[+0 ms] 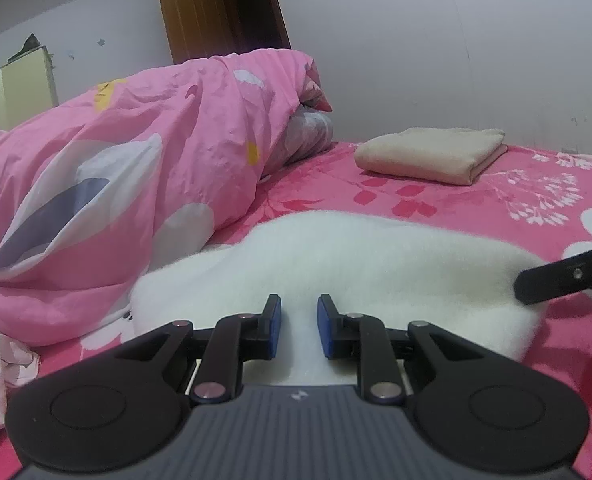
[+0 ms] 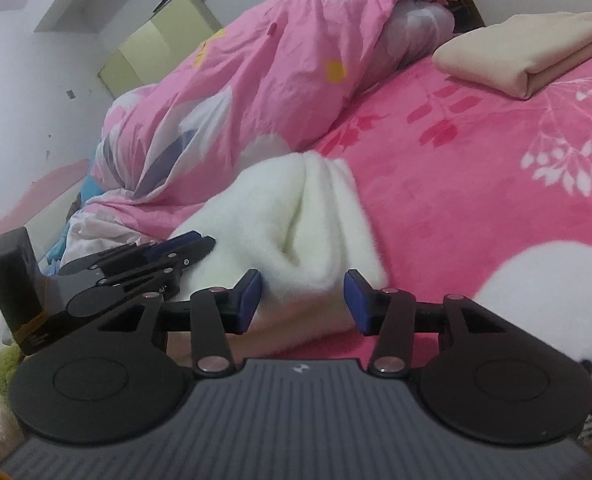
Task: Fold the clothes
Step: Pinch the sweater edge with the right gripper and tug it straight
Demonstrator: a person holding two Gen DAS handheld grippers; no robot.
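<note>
A white fluffy garment [image 1: 375,256] lies bunched on the pink flowered bedsheet [image 1: 475,204]. My left gripper [image 1: 299,320] sits at its near edge, the blue pads narrowed on fleece that runs between them. In the right wrist view the same garment [image 2: 296,208] rises in a soft fold. My right gripper [image 2: 303,300] stands open with the garment's end lying between its wide-apart pads. My left gripper [image 2: 208,246] shows side-on at that garment's left edge. One black finger [image 1: 555,280] of the right gripper pokes in at the right.
A folded beige cloth [image 1: 427,152] rests farther back on the bed [image 2: 475,180], also in the right wrist view [image 2: 515,52]. A heaped pink duvet [image 1: 136,152] fills the left side. A wall, a brown door [image 1: 224,20] and a yellowish cabinet [image 1: 16,88] stand behind.
</note>
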